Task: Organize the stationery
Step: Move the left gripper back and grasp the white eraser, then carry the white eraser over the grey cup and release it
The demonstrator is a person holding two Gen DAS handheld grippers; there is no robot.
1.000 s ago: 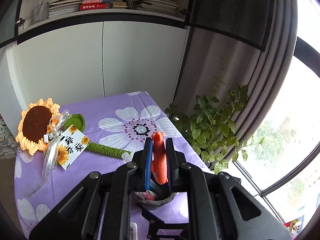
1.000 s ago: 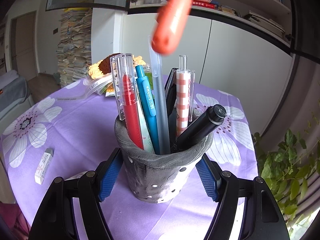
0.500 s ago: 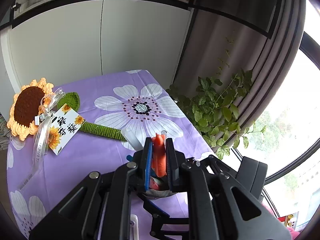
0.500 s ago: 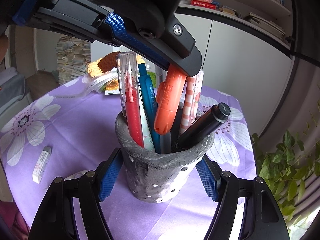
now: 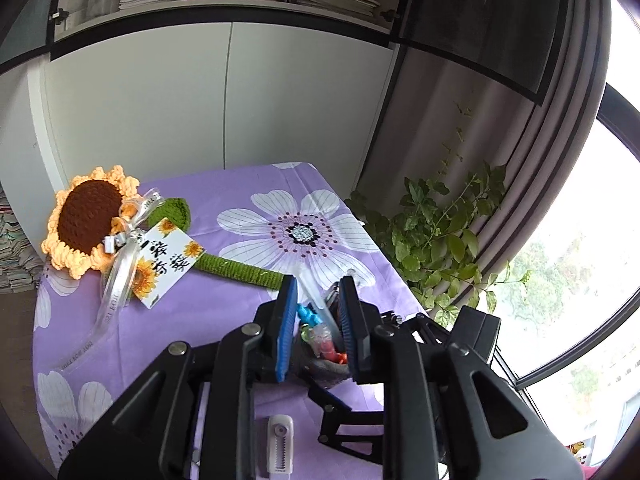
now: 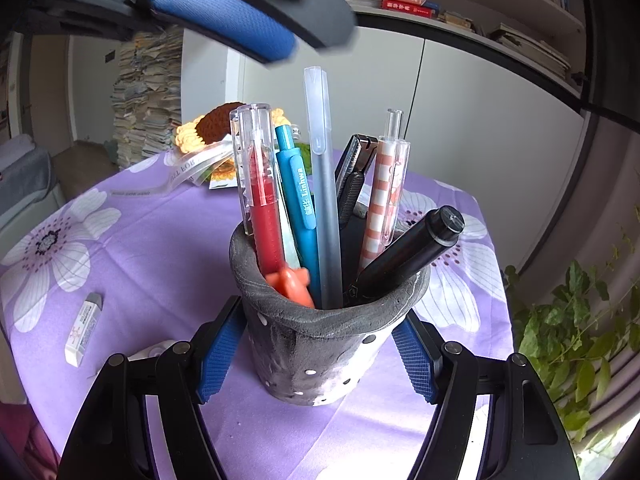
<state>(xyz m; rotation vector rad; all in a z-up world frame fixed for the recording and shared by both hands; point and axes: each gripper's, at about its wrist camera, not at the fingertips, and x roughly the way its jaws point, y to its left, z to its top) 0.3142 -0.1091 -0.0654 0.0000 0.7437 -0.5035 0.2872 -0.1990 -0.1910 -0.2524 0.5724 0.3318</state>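
Left hand-held gripper [image 5: 316,312] spread, empty, above the pen cup [image 6: 320,332] — orange pen [image 6: 294,282] sits inside. Right hand-held gripper [image 6: 320,354] flanks the cup on the bench [image 6: 160,240] — contact unclear.

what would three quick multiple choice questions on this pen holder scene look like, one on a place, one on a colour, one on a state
1. Where does the white eraser lie?
A. inside the holder
B. on the purple tablecloth, apart from the holder
C. on the shelf

2. What colour is the pen labelled Linhwa?
A. teal blue
B. yellow
C. green

3. How do the left gripper jaws stand?
A. shut on a pen
B. shut on the eraser
C. open, empty

Answers: 1 B, it rests on the cloth beside the grey pen holder. 2 A, its barrel and clip are teal. 3 C, a clear gap shows between the pads; the orange pen sits in the holder.
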